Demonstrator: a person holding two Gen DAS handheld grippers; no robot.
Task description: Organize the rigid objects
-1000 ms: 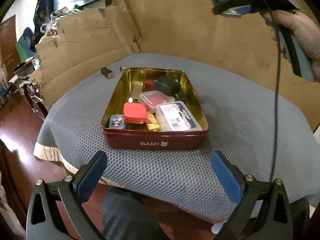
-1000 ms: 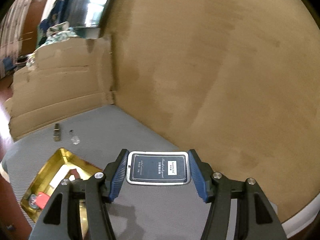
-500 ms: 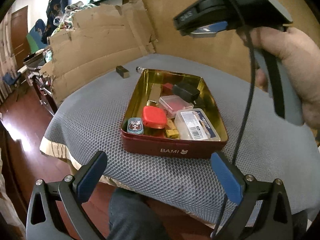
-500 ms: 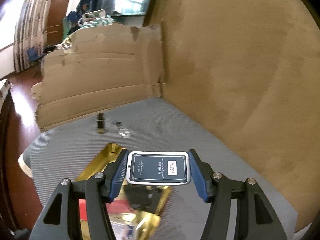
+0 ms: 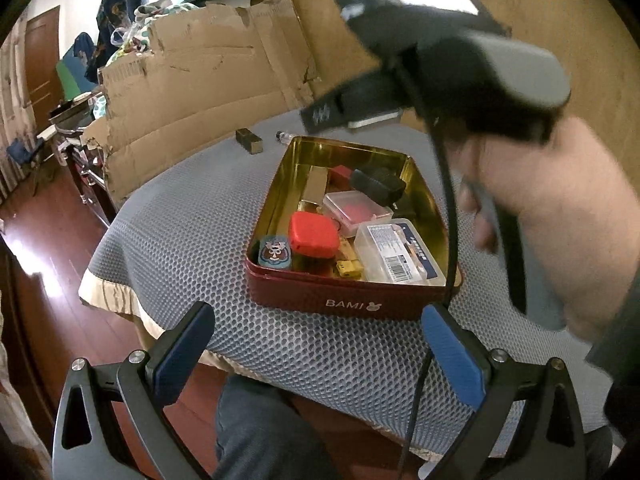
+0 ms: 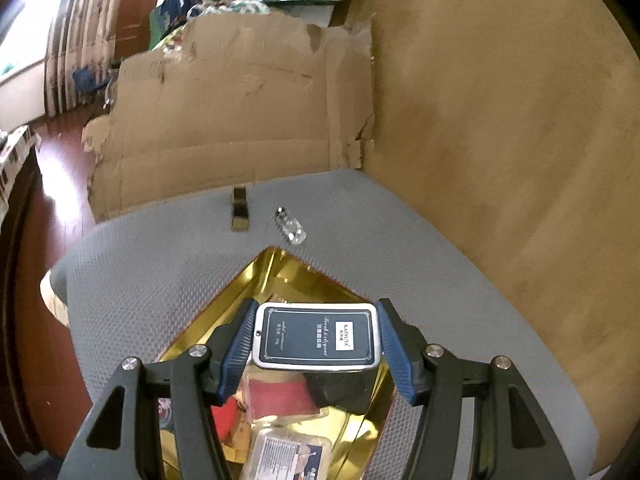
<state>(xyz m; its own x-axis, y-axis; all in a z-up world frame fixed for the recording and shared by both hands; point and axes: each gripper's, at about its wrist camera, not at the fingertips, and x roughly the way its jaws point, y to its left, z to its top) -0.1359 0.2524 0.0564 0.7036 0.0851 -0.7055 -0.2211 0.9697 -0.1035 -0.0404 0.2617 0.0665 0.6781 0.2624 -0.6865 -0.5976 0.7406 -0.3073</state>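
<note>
Flat rectangular dark-blue tin with silver rim and white lettering: clamped by its two short edges between the blue pads of the right tool, held level in the air above the far part of the open box. In the left wrist view only a pale sliver of it shows under that tool's black body.

Open red metal box with gold interior, "BAMI" on its near wall: sits on the grey mesh-covered table, near its front edge. Inside, packed close: red square plastic case near the middle; small blue tin with cartoon face in the near left corner; clear plastic box with barcode label at near right; clear box with pink contents behind it; black pouch toward the far right; a gold bar-shaped item along the left wall.

On the table beyond the box's far left corner: dark olive rectangular block and small clear glass bottle lying on its side, near each other, not touching.

Left tool: blue pads wide apart, nothing between them, hanging at the table's near edge in front of the box.

Person's right hand grips the right tool's handle; a black cable hangs from it. Torn brown cardboard sheet stands at the table's far left edge.
</note>
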